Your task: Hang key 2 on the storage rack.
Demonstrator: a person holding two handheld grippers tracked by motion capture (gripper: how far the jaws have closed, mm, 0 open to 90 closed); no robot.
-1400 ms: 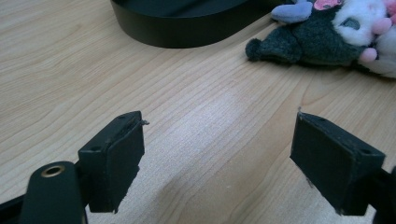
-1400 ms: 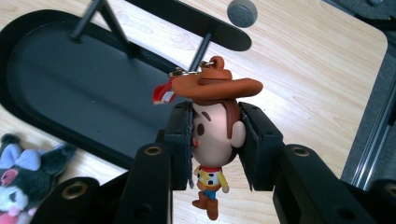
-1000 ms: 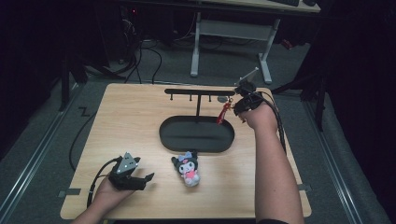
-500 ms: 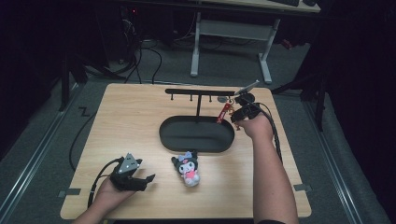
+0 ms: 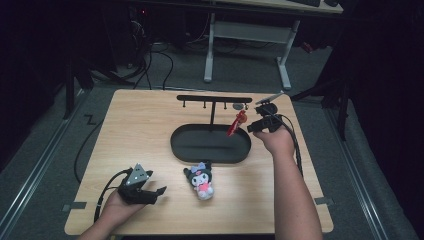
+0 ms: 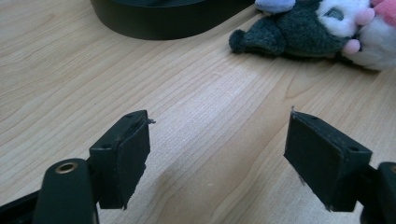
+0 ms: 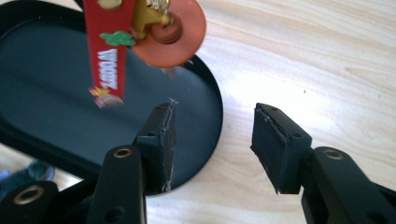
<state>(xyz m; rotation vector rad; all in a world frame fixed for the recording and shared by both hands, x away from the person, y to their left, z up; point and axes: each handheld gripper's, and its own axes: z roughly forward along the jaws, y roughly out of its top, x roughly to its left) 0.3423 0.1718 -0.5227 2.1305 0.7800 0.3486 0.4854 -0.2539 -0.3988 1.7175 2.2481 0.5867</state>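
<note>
A red keychain (image 5: 236, 123) with a red strap (image 7: 108, 51) and an orange disc (image 7: 180, 32) hangs from the right end of the black hook rack (image 5: 215, 99), over the rack's oval black tray (image 5: 175, 145). My right gripper (image 5: 254, 126) is just right of and below it. Its jaws have just been opening and stand open (image 7: 212, 135) with nothing between them, and the keychain dangles ahead of them. A dark plush doll (image 5: 201, 179) with a pink body lies in front of the tray. My left gripper (image 5: 155, 192) rests open at the table's near left, aimed at the doll (image 6: 317, 28).
The tray's wall (image 6: 159, 18) rises beyond the bare wood in front of my left gripper (image 6: 217, 154). The rack carries several small hooks along its bar. Cables trail from both grippers. Dark floor and a desk frame (image 5: 250, 35) lie behind the table.
My right gripper has come down and back from the rack's bar, and its jaws have parted. The keychain now hangs free from the rack. The left hand has stayed put.
</note>
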